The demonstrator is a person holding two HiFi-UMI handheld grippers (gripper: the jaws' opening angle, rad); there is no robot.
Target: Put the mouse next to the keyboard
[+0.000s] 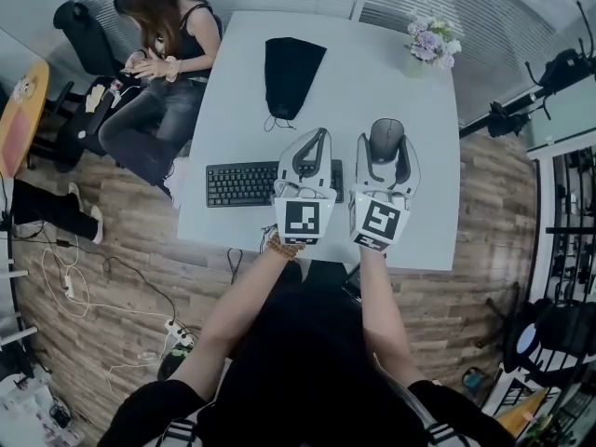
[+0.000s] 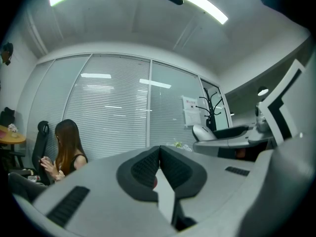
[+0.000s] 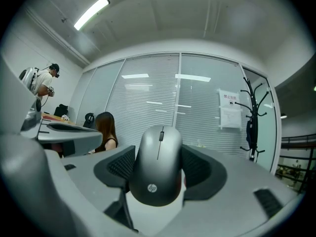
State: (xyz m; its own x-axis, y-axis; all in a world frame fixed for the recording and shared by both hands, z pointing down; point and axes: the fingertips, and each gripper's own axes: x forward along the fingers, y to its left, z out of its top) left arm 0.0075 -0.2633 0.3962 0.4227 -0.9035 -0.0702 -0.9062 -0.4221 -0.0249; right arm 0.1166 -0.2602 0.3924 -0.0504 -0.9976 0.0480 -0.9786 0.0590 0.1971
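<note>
Right gripper view, grey mouse (image 3: 158, 162) clamped between jaws of right gripper (image 3: 159, 171)

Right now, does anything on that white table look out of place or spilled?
Nothing is spilled or damaged. The only oddity: the mouse is clamped in the right gripper, right of the keyboard; whether it touches the table is unclear.

Grey mouse (image 1: 386, 136) in right claw (image 1: 387, 149), keyboard (image 1: 240, 183) on white table (image 1: 372, 77)

mouse (image 3: 158, 167) — "hp" logo | notice (image 3: 230, 110) on glass — unreadable
</note>
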